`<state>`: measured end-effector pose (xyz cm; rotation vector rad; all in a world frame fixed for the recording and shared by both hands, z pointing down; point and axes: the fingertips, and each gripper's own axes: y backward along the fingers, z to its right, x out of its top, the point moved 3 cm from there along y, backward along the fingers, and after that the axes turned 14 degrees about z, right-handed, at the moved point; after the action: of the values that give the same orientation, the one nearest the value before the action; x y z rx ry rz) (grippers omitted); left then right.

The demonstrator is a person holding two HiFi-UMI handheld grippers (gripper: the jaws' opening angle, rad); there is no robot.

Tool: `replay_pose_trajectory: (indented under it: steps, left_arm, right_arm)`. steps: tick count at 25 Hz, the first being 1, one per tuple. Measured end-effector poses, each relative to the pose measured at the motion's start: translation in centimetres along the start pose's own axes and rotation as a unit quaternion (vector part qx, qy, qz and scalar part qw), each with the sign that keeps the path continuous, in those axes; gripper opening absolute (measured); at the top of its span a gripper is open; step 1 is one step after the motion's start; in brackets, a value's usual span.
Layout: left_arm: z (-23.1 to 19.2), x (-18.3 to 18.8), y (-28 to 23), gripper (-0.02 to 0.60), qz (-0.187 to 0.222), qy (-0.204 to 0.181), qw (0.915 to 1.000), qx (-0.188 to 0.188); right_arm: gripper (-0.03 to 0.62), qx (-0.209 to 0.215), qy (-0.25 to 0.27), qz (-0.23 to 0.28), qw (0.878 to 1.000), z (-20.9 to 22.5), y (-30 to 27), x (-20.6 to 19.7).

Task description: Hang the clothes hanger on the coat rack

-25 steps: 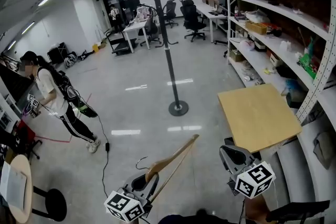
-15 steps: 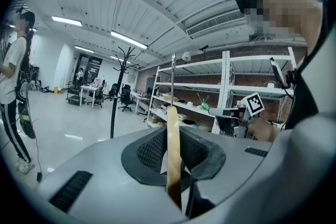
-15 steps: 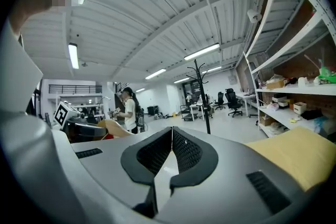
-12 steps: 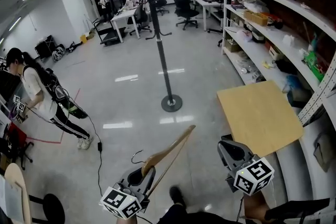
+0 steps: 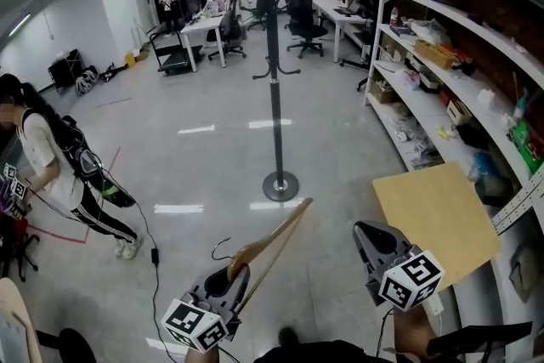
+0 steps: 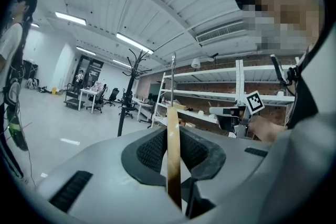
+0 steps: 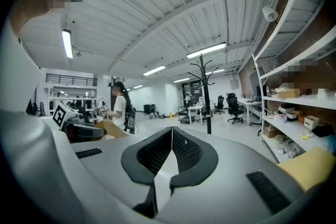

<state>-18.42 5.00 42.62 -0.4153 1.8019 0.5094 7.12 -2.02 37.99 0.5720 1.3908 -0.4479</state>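
One wooden hanger (image 5: 274, 241) sits clamped near its middle in the left gripper (image 5: 235, 283), one arm slanting up toward the coat rack (image 5: 274, 81), which stands well apart across the floor; the right gripper (image 5: 364, 230) has its jaws pressed together on nothing; the hanger is judged light, rigid and smooth; a hold near the middle suits steering it.

Tan wooden hanger (image 5: 272, 235) — black coat rack (image 5: 275, 98) — glossy grey floor (image 5: 195, 170).
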Motion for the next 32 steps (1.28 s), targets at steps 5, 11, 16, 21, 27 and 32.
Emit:
replay_pose_trajectory:
  steps: [5, 11, 16, 21, 27, 32]
  left_arm:
    - [-3.9, 0.1, -3.5, 0.052, 0.001, 0.004, 1.0, -0.009]
    - [-7.0, 0.5, -9.6, 0.052, 0.002, -0.009, 0.9999, -0.011]
    - [-9.5, 0.6, -17.2, 0.052, 0.0, -0.017, 0.9998, -0.005]
    - [-12.3, 2.4, -26.5, 0.052, 0.004, -0.043, 0.9991, -0.001]
    - [-14.8, 4.5, -35.4, 0.052, -0.003, -0.058, 0.9981, -0.02]
    - [-17.3, 5.7, -40.1, 0.052, -0.011, -0.055, 0.9974, -0.045]
  right_arm:
    - [0.006, -0.006, -0.002, -0.01, 1.0, 1.3, -5.3, -0.7]
    - [0.006, 0.007, 0.002, -0.003, 1.0, 4.8, -11.4, -1.0]
    - [0.008, 0.035, 0.017, 0.007, 0.999, 10.5, -17.2, -1.4]
    - [0.008, 0.052, 0.022, 0.028, 0.998, 17.3, -23.0, 0.1]
    - [0.008, 0.081, 0.019, 0.043, 0.996, 23.1, -29.9, 2.2]
    - [0.008, 0.111, 0.016, 0.031, 0.993, 24.6, -34.0, 1.5]
